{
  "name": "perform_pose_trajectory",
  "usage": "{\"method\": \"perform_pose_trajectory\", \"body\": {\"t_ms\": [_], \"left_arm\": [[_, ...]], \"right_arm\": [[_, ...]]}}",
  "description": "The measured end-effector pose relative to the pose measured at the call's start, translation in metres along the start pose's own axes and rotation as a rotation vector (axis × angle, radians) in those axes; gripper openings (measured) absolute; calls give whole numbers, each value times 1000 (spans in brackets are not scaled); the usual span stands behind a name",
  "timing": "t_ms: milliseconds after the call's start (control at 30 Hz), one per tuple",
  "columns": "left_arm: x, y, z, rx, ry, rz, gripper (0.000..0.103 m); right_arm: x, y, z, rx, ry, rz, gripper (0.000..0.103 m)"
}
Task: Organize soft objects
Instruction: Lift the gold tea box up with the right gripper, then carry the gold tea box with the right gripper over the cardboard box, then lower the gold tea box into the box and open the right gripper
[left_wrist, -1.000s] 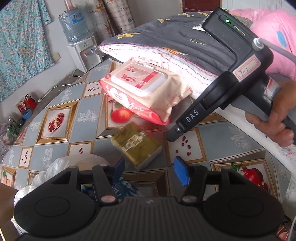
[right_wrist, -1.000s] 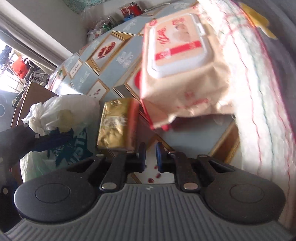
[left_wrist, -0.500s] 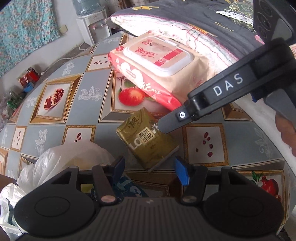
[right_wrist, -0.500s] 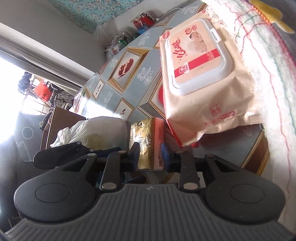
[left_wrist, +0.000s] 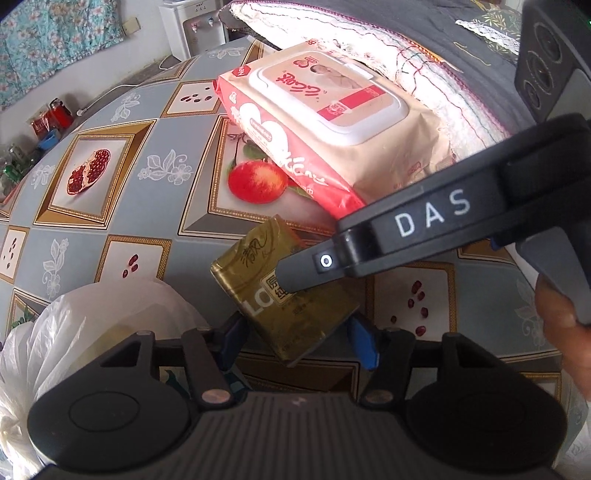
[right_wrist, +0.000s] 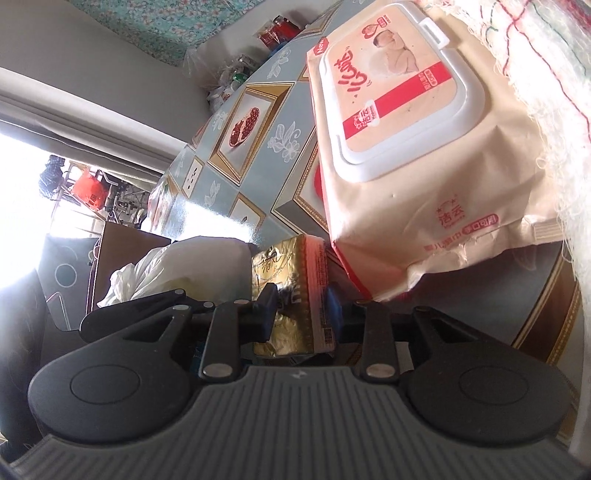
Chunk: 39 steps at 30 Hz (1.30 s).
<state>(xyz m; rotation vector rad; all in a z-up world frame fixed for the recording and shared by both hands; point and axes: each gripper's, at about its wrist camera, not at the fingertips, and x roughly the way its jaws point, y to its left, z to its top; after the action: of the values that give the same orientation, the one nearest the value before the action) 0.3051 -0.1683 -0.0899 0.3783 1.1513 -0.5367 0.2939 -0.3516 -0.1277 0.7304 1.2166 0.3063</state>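
Item 1, gold tissue pack (left_wrist: 284, 295): flat on the fruit-print tablecloth (left_wrist: 122, 177), just in front of the wet-wipes pack (left_wrist: 325, 122), white plastic bag (left_wrist: 103, 317) close on its other side. Your right gripper (right_wrist: 301, 310) straddles it, jaws just been opening, pads either side w/ the pack between them but not squeezing. Your left gripper (left_wrist: 295, 341) hangs spread over the pack's near end, blue pads (left_wrist: 364, 341) clear of it; wipes pack leans on the folded bedding (left_wrist: 424, 55) behind.

Patterned tablecloth table (left_wrist: 122, 155), wipes pack (left_wrist: 325, 122), gold tissue pack (left_wrist: 291, 306), white plastic bag (left_wrist: 92, 325)
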Motion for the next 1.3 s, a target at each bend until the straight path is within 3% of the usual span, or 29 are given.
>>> {"method": "perform_pose_trajectory", "body": {"t_ms": [267, 467, 633, 767, 967, 1100, 1300], "left_arm": [[-56, -15, -7, 4, -109, 1, 60], [-136, -15, -31, -11, -250, 32, 60], [-197, 14, -78, -104, -335, 77, 60], [-235, 46, -125, -185, -375, 148, 60], [-275, 108, -196, -359, -365, 199, 60], [-291, 149, -240, -465, -333, 209, 60], [-287, 188, -298, -598, -251, 161, 60]], "right_arm": [[-51, 30, -13, -30, -76, 6, 29], [-100, 93, -33, -121, -156, 55, 29], [-101, 162, -54, -221, -152, 130, 29], [-76, 223, -73, -296, -94, 188, 30], [-16, 315, -111, -390, 60, 244, 31], [27, 363, -137, -442, 169, 261, 32], [82, 392, -176, -433, 335, 245, 33]]}}
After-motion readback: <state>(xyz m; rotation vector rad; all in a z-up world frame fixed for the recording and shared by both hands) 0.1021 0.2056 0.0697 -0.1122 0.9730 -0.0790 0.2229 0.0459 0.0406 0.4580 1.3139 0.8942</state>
